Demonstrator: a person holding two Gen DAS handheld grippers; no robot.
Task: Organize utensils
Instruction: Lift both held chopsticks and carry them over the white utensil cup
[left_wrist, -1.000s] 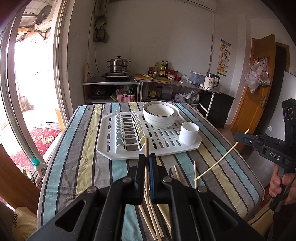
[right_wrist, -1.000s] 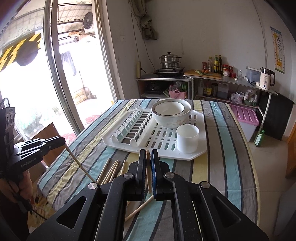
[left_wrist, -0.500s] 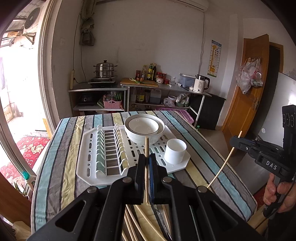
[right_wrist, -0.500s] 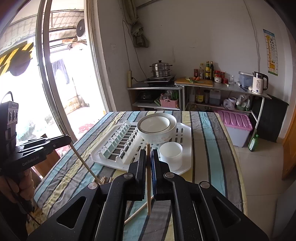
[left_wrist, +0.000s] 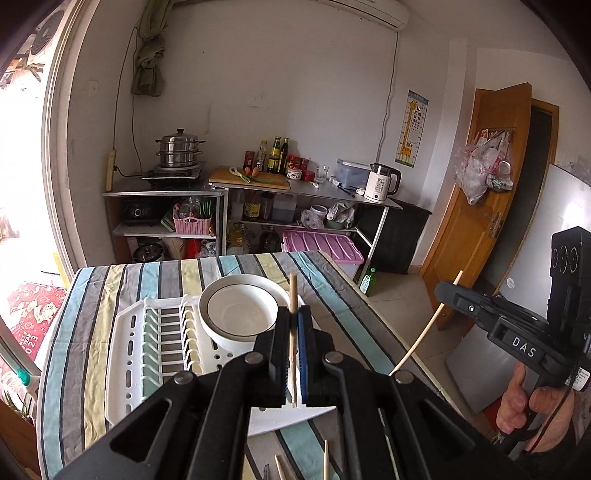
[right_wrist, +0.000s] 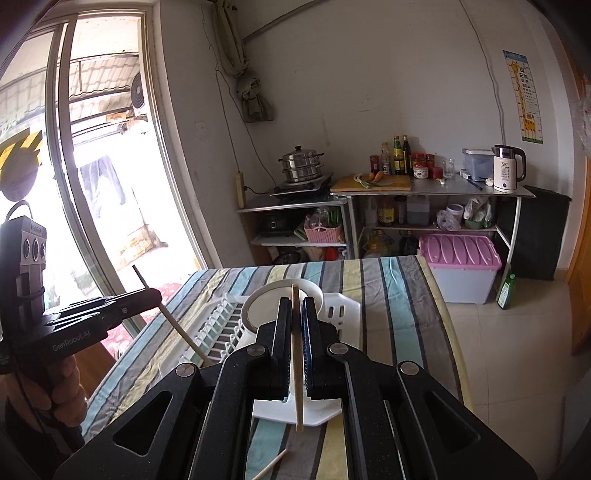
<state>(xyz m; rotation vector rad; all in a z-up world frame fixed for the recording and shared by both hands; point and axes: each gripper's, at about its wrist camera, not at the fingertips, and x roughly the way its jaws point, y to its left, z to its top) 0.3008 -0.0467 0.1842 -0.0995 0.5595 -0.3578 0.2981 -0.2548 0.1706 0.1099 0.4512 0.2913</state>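
Observation:
My left gripper (left_wrist: 293, 317) is shut on a wooden chopstick (left_wrist: 293, 295) and holds it upright above the white dish rack (left_wrist: 127, 354). My right gripper (right_wrist: 295, 306) is shut on another chopstick (right_wrist: 296, 369), also lifted over the rack (right_wrist: 343, 310). Each gripper shows in the other's view: the right one (left_wrist: 448, 290) with its chopstick (left_wrist: 424, 332), the left one (right_wrist: 157, 295) with its chopstick (right_wrist: 181, 332). A white bowl (left_wrist: 238, 314) sits in the rack. Loose chopsticks (left_wrist: 325, 458) lie on the striped cloth; one shows in the right view (right_wrist: 269, 465).
The striped table (left_wrist: 85, 295) ends at the right above a tiled floor. A glass sliding door (right_wrist: 92, 184) is on the left. Kitchen shelves (left_wrist: 166, 206) with a steamer pot, bottles and a kettle stand behind. A pink-lidded bin (right_wrist: 461, 254) sits on the floor.
Both grippers have risen and moved forward over the rack, each still holding its chopstick. The white cup, seen earlier on the rack, is now hidden behind the grippers.

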